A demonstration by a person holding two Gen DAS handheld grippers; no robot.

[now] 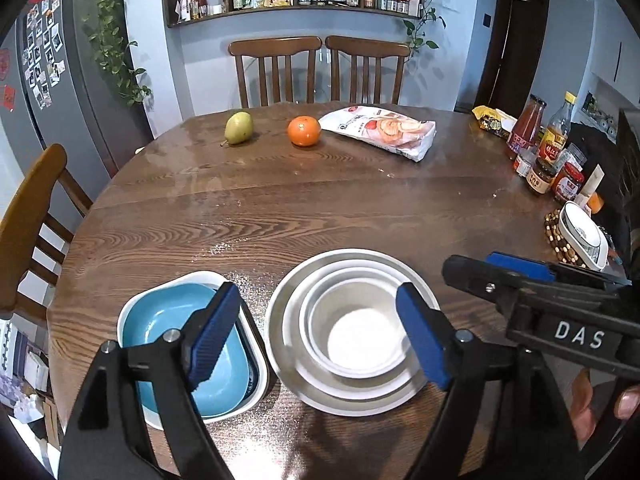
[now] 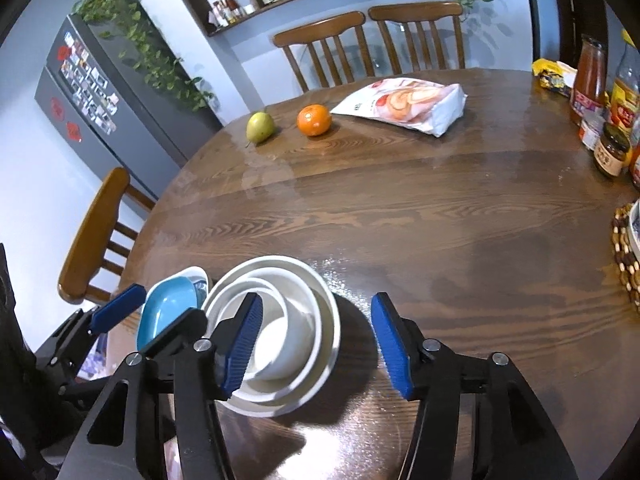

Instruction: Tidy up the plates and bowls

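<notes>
The left gripper (image 1: 320, 336) hangs above the near edge of the table (image 1: 320, 200), its jaws spread wide with nothing between them. The right gripper (image 2: 316, 344) is also spread and empty, one finger over the white stack, the other over bare wood.

Under the left gripper sit two nests, just beside each other. On the left, a blue dish (image 1: 160, 320) lies inside a white rectangular dish (image 1: 176, 282). On the right, a white bowl (image 1: 360, 340) sits inside a larger bowl (image 1: 304, 344), and both rest on a round plate (image 1: 276, 320). The innermost bowl holds nothing.

At the right edge, another white dish (image 1: 582, 236) rests on a beaded trivet (image 1: 556, 232). Behind it stand jars and bottles (image 1: 544, 148).

Across the table lie a pear (image 1: 239, 127), an orange (image 1: 304, 131) and a snack bag (image 1: 380, 130), the pear apart from the orange, the bag just beside the orange. Two chairs (image 1: 320, 68) stand beyond.
</notes>
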